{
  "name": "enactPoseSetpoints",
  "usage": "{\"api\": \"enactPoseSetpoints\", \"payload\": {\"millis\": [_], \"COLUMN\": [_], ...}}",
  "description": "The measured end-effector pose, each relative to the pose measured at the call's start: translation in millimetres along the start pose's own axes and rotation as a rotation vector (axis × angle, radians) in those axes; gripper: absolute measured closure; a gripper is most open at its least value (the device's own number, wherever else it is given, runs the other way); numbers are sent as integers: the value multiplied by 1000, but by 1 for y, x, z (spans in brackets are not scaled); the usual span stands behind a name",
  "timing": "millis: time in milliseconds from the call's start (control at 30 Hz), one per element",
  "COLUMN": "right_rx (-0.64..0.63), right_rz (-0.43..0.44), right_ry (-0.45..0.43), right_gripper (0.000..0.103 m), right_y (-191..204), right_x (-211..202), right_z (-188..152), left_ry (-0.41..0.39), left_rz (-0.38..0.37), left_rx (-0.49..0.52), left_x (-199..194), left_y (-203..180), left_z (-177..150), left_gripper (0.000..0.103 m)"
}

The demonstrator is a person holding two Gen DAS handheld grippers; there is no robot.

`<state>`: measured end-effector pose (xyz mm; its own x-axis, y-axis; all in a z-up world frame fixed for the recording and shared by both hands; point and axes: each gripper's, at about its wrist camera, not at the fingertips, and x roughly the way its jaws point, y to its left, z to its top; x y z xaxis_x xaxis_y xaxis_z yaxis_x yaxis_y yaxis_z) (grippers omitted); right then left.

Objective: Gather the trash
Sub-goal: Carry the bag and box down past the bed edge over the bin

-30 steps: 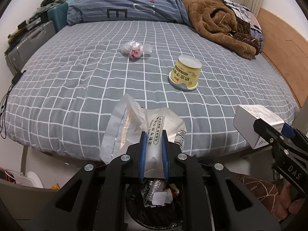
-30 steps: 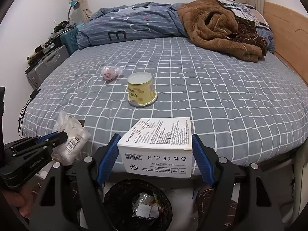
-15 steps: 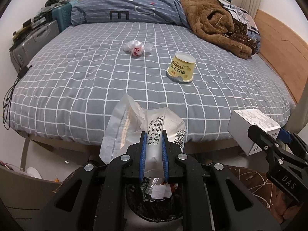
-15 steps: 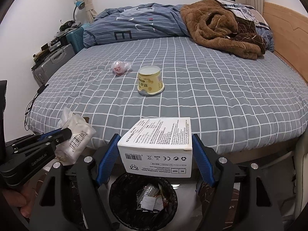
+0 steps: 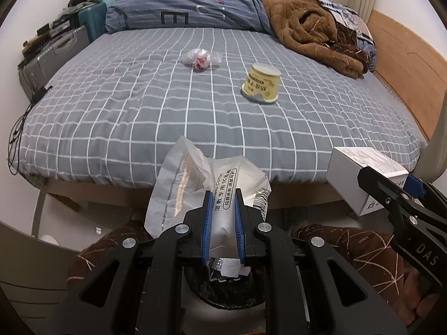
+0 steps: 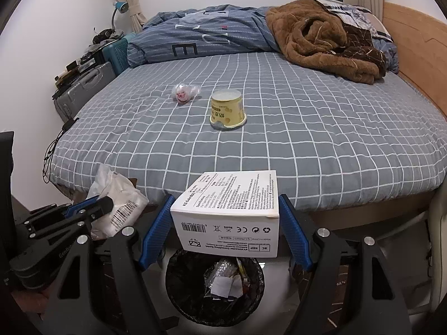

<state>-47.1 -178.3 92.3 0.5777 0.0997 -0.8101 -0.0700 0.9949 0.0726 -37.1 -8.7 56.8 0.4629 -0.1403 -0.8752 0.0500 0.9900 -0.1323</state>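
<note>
My left gripper (image 5: pixel 222 215) is pinching the white cotton-pad packet (image 5: pixel 206 187), jaws nearly closed. My right gripper (image 6: pixel 225 223) is spread wide, clamping the white box (image 6: pixel 227 212). Only the right view is showing the bin (image 6: pixel 215 284) fully, at 6 o'clock. On the bed (image 6: pixel 307 128) I'm counting two pieces: one yellow cup (image 6: pixel 226 109), one crumpled wrapper (image 6: pixel 184 92) at 11 o'clock of it.

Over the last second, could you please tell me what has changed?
Both grippers drew back from the bed and rose slightly. The left gripper still clamps the plastic wrapper, the right gripper the white box, above the trash bin. Nothing released.
</note>
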Motion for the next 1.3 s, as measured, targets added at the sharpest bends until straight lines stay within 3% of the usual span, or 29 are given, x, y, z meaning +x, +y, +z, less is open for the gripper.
{"api": "enactPoseSetpoints", "payload": {"millis": [667,1000,1300], "right_rx": [-11,9,-2], "right_rz": [-21,-29,-15], "right_ry": [113,217,290], "right_gripper": [32,32,32], "right_y": [-2,-13,-12], "right_x": [34,80,115], "right_z": [-63,-104,-122], "left_ry": [87,155,178], "left_rz": [-20,-24,-18], "left_rx": [-16,-29,-32], "left_x": [38,79,108], "left_y": [7,12,20], "left_z": [-64,-96,-101], "left_gripper": [89,89,89]}}
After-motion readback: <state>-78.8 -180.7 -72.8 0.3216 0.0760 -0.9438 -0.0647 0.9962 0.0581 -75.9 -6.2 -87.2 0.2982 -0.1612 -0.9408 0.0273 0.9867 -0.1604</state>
